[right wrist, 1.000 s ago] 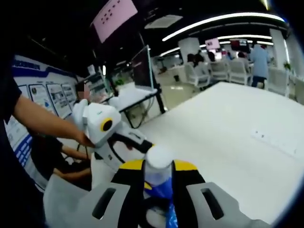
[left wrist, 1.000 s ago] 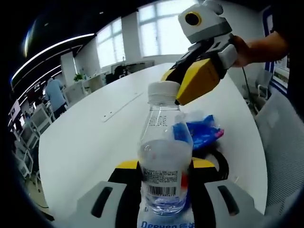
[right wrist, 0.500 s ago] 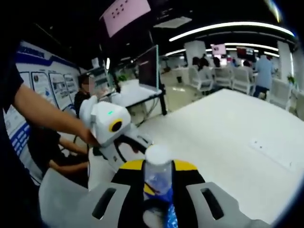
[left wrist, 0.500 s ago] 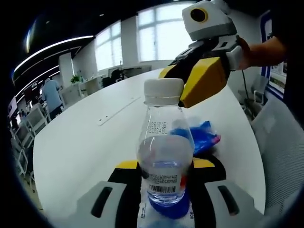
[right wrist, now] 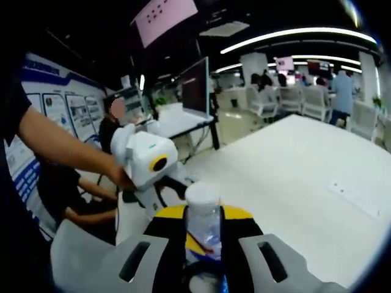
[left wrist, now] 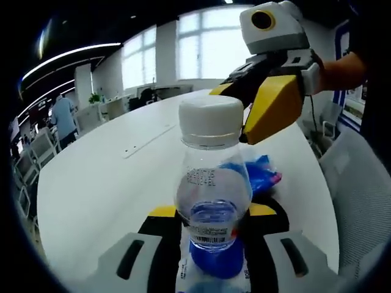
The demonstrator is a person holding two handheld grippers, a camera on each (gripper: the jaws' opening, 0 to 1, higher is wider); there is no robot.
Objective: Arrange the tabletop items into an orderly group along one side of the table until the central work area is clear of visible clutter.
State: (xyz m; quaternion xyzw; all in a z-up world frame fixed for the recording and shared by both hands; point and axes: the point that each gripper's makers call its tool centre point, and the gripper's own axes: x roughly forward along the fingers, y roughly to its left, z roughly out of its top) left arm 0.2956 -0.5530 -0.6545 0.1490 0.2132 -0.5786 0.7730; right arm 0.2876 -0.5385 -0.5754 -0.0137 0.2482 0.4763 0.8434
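Standing upright between the yellow-and-black fingers of the left gripper (left wrist: 211,244), the clear water bottle (left wrist: 212,201) has its long axis running straight up from base to white cap (left wrist: 211,121), with the cap pointing away from the worktop (left wrist: 104,183). The fingers sit tight against both sides of its lower body near the barcode label, so the left gripper looks closed on the bottle; whether the base rests on the worktop or is lifted clear of it cannot be told from the left gripper view.

The right gripper (left wrist: 253,107) comes in from the upper right, and its yellow fingers (left wrist: 272,107) lie just beside the cap, at cap height and to the bottle's right. In the right gripper view the same cap (right wrist: 202,194) rises between that gripper's own fingers (right wrist: 235,223), with the neck in the gap. Contact with the cap cannot be made out, so whether those fingers are gripping or merely bracketing it is not clear.

Judged from this, the left gripper is the one carrying the bottle, and the right is placed around the top. Any coming move turns on the bottle staying vertical: the cap lies directly ahead of the right fingers, the body directly ahead of the left.

Behind the bottle, a crumpled blue wrapper (left wrist: 259,174) lies on the worktop toward its near right edge.
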